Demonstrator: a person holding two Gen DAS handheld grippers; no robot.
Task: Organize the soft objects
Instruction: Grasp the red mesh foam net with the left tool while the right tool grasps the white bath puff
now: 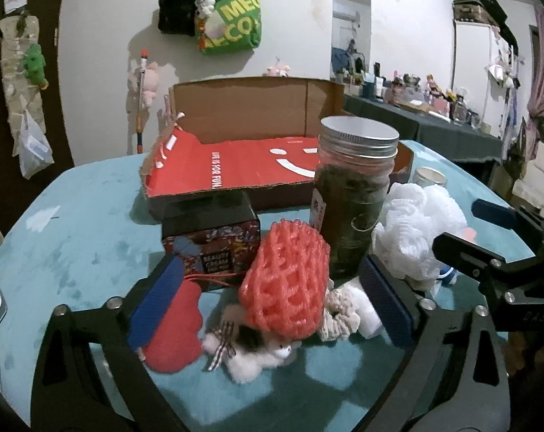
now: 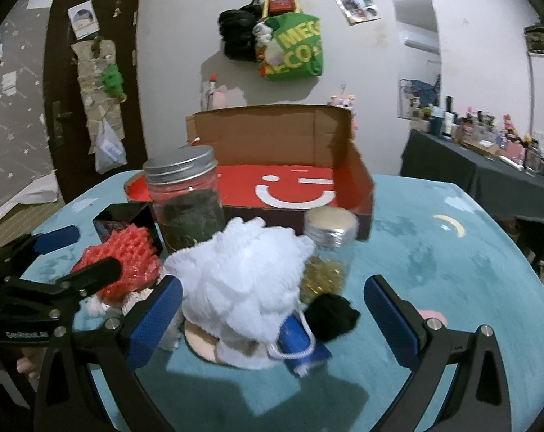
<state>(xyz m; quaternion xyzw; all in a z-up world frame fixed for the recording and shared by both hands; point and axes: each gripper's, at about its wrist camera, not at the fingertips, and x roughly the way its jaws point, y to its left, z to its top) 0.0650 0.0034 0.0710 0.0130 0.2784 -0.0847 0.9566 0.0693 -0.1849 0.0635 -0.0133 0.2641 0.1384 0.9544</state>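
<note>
Both grippers stand wide and empty over the teal table [image 1: 73, 237]. The left gripper [image 1: 272, 309] frames the red foam net [image 1: 284, 277], with a red felt piece [image 1: 174, 334] and a small white plush toy [image 1: 250, 356] beneath; the right gripper [image 2: 272, 320] frames the white mesh bath pouf [image 2: 243, 273]. The open red-lined cardboard box [image 2: 290, 187] behind looks the likely destination. Recommended: close on the soft bulk only, lift clear of the tall glass jar [image 1: 354, 198] and small jar [image 2: 331, 237], which could tip. The items under the pouf are hidden, and the black soft lump [image 2: 331, 316] cannot be identified.
</note>
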